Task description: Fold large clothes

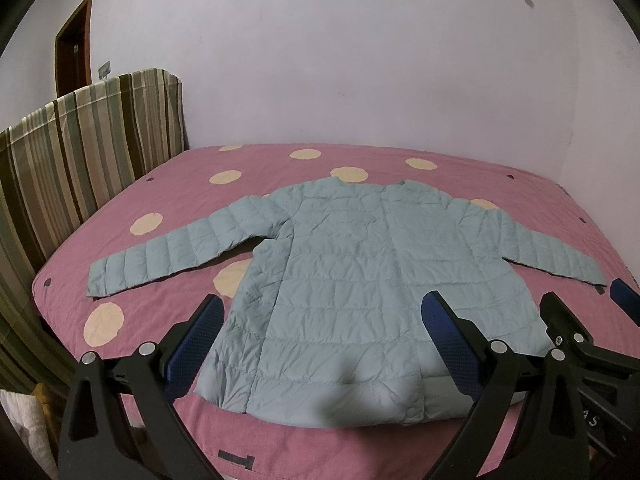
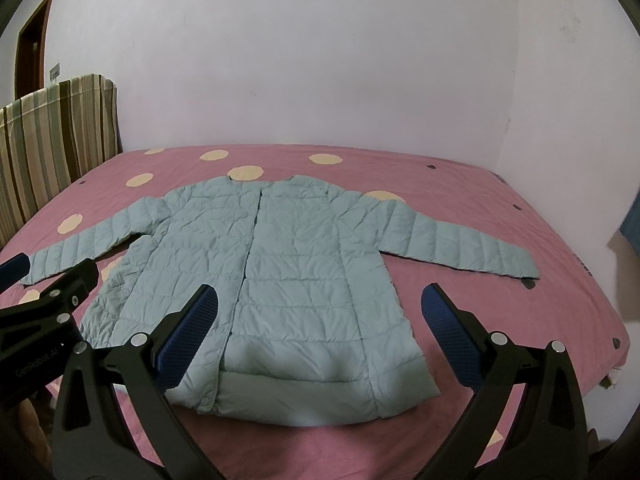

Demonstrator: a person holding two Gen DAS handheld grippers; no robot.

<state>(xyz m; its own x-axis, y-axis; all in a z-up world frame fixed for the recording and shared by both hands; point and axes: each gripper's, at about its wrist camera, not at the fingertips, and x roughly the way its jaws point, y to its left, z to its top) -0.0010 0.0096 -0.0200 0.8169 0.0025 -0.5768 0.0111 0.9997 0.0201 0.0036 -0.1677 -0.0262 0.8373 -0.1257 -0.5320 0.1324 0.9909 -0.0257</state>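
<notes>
**Operator:** Where is the garment, and why does it lie that way?

**Manual:** The quilted jacket (image 1: 340,272) fills the centre of your frame, spread flat on the pink bedspread (image 1: 460,168), front up, collar toward the wall, both sleeves out sideways. That layout exposes every edge for folding.

**Operator:** Gripper status?

**Manual:** Your left gripper (image 1: 320,340) and right gripper (image 2: 318,332) hang above the hem at lower frame, jaws spread wide, holding nothing. No fold is started; judge the sleeves first.
</notes>
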